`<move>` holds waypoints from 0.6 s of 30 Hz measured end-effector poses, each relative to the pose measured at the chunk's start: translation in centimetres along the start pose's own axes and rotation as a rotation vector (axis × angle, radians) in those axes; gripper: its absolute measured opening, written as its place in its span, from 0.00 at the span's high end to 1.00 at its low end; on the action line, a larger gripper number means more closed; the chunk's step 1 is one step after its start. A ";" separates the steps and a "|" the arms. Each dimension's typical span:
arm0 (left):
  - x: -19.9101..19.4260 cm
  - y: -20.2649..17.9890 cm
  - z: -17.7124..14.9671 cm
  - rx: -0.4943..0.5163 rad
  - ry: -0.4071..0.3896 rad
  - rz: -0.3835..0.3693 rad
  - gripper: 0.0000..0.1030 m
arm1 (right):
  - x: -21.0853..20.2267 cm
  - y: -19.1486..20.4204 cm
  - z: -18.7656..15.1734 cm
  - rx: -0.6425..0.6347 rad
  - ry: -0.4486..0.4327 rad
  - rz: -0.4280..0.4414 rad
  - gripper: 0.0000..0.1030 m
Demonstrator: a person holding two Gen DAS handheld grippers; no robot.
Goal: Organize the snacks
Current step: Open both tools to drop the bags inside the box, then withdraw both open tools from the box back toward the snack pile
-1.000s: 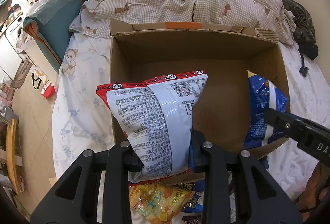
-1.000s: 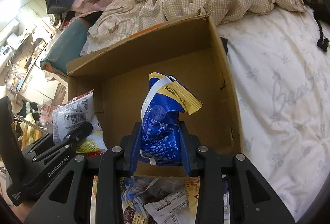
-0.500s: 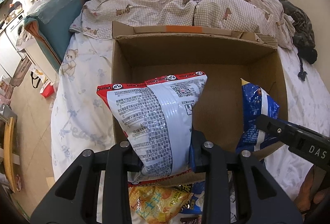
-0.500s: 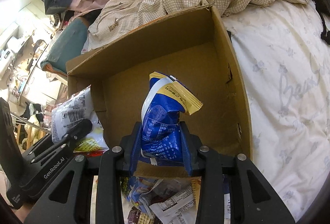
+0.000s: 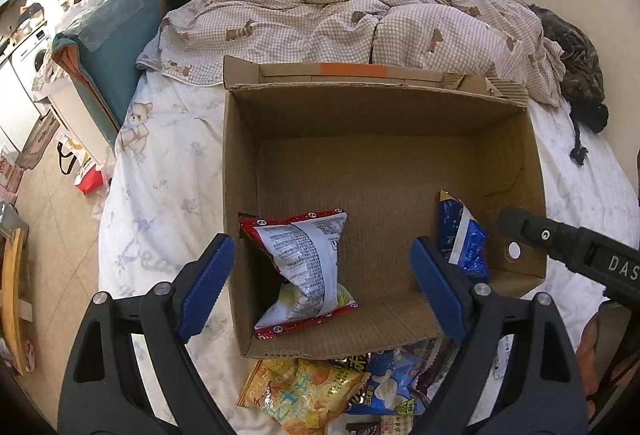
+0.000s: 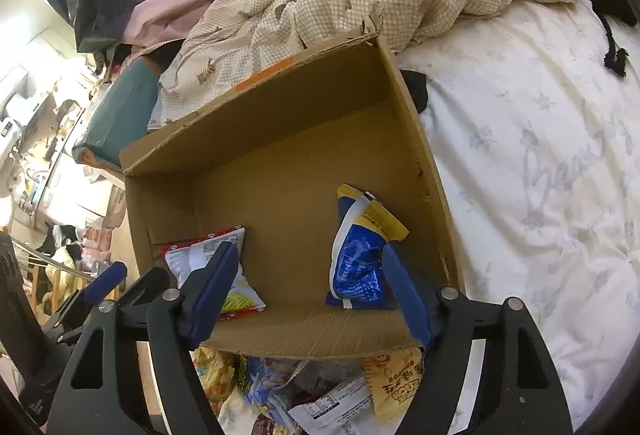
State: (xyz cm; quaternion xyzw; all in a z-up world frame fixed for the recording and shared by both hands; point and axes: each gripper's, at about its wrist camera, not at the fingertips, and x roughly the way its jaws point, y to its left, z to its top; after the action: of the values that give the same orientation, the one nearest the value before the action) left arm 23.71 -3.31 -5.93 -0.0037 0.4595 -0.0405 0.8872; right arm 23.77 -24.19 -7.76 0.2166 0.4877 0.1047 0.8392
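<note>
Cardboard box (image 5: 400,107) sits open-topped on a bed with a pale flower-print sheet (image 5: 160,203), flaps folded out, an orange tape strip along the far flap. A checked quilt (image 5: 340,23) is bunched up just behind it.

Contents of box: two snack bags, both in the near half of the floor, well apart from each other.
- Red-and-white bag (image 5: 306,267) lies in the near left corner, printed back panel up, its left edge against the left wall. Also seen from the right wrist view (image 6: 208,259), partly behind a finger.
- Blue bag (image 6: 360,259) with a yellow top edge stands roughly upright near the right wall, leaning slightly; in the left wrist view (image 5: 464,239) only its upper part shows.

Rest of box floor is bare brown board.

Left gripper (image 5: 320,287): blue-padded fingers spread wide, nothing between them, straddling the near left corner above the red-and-white bag. Right gripper (image 6: 308,291): fingers likewise spread apart, holding nothing; its right pad (image 6: 404,295) is just beside the blue bag, contact cannot be told.

Outside the box, against its near wall on the sheet: a loose pile of snack packets (image 5: 348,391), yellow, blue and dark wrappers overlapping.
</note>
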 end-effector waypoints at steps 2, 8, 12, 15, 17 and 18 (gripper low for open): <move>-0.3 0.1 0.0 -0.005 -0.011 -0.007 0.15 | 0.0 0.2 0.0 -0.010 0.002 0.000 0.25; -1.3 0.4 -0.4 -0.011 -0.034 -0.017 0.15 | -1.0 0.6 0.0 -0.029 -0.013 0.017 0.25; -2.1 0.5 -0.8 -0.011 -0.048 -0.015 0.15 | -2.2 1.2 -0.4 -0.061 -0.042 0.010 0.25; -2.8 0.7 -1.1 -0.010 -0.049 -0.011 0.15 | -2.9 1.4 -1.1 -0.063 -0.046 0.006 0.25; -3.4 0.9 -1.3 -0.015 -0.052 -0.013 0.15 | -3.2 1.5 -1.6 -0.057 -0.038 0.011 0.25; -3.7 1.0 -1.4 -0.019 -0.054 -0.015 0.15 | -3.4 1.6 -1.9 -0.055 -0.033 0.016 0.25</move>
State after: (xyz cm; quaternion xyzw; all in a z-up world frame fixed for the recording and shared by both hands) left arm 20.55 -2.02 -3.76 -0.0169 0.4358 -0.0427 0.8989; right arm 20.46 -23.60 -5.21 0.1992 0.4688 0.1210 0.8520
